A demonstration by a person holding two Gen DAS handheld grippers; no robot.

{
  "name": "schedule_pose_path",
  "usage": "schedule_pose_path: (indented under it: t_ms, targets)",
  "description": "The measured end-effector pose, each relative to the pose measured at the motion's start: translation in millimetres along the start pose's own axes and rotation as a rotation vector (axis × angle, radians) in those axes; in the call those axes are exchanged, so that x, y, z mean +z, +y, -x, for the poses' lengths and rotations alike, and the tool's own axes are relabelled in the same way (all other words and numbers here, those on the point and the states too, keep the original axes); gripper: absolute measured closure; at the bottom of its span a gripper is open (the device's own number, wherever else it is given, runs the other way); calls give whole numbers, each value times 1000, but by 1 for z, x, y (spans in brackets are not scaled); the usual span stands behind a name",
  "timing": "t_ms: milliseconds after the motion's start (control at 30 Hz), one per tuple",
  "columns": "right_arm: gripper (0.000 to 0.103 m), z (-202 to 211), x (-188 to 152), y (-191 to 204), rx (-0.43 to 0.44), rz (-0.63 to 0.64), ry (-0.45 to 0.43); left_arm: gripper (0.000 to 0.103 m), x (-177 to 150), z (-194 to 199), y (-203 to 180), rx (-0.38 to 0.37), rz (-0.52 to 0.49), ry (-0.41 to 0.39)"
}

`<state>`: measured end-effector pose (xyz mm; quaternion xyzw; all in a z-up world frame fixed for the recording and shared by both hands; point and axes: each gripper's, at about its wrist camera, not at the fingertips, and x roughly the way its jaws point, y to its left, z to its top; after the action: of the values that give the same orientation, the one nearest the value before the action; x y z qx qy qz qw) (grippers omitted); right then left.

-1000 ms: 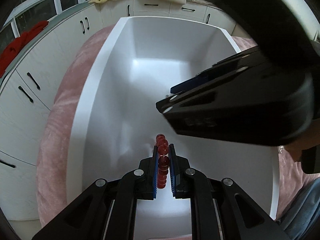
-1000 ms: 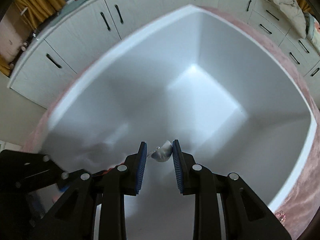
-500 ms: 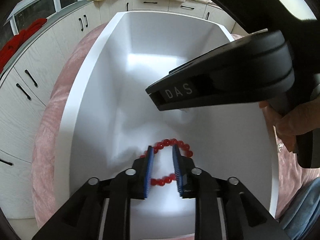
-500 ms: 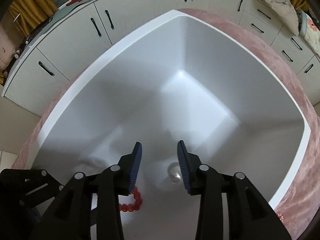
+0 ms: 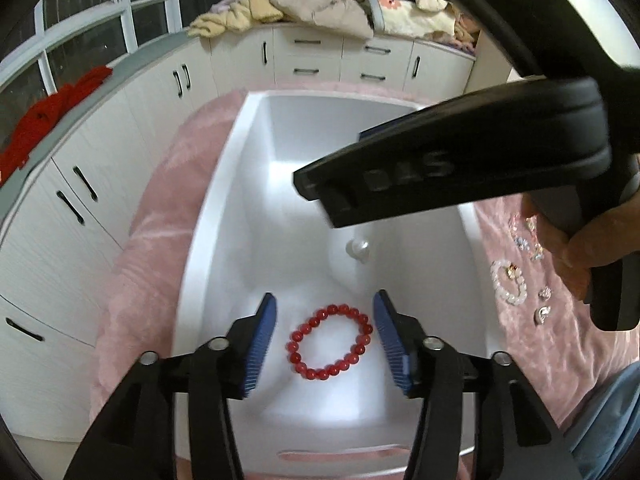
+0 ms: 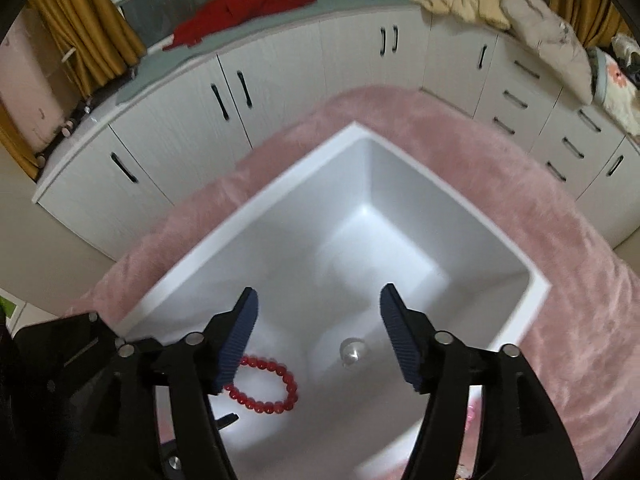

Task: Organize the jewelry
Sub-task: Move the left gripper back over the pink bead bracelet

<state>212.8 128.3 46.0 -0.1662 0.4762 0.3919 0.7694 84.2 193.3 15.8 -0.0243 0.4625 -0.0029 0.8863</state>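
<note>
A red bead bracelet (image 5: 330,342) lies flat on the floor of a white box (image 5: 208,216); it also shows in the right wrist view (image 6: 266,386). A small silvery piece (image 5: 357,247) lies on the box floor beyond it, and shows in the right wrist view (image 6: 352,350). My left gripper (image 5: 324,338) is open and empty above the bracelet. My right gripper (image 6: 318,338) is open and empty above the box (image 6: 248,216); its black body crosses the left wrist view (image 5: 460,168).
The box rests on a pink fluffy cover (image 5: 160,208). Several loose jewelry pieces, among them a white bead bracelet (image 5: 508,284), lie on the cover to the box's right. White cabinets (image 6: 280,68) with clothes piled on top stand behind.
Both grippers opened and rose out of the box. The left let go of the red bracelet, the right let go of the silvery piece; both now lie on the box floor.
</note>
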Motion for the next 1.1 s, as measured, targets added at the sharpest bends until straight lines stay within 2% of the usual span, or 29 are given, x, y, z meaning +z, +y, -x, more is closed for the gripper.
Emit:
schedule_pose_path:
  t_ms: [100, 167, 233, 300, 367, 500, 667, 867, 1100]
  targets:
    - [25, 32, -3, -6, -5, -2, -70, 32, 5, 13, -2, 8, -9, -36]
    - [18, 55, -9, -10, -7, 1, -123, 20, 7, 24, -5, 8, -25, -64]
    - [8, 77, -17, -16, -13, 10, -179, 16, 10, 31, -12, 5, -49, -85]
    - [5, 104, -30, -24, -41, 29, -249, 12, 13, 33, -21, 1, -59, -95]
    - [5, 125, -43, -31, -62, 43, -300, 12, 12, 37, -28, -18, -60, -116]
    - [5, 154, -63, -51, -103, 26, -343, 9, 18, 42, -46, -53, -60, -145]
    - [5, 180, -92, -78, -127, -14, -389, 7, 20, 43, -78, -60, -112, -131]
    - [5, 195, -133, -103, -170, -31, -417, 7, 16, 42, -123, -84, -185, -153]
    - [5, 198, -172, -132, -214, -68, -406, 7, 9, 34, -165, -87, -253, -153]
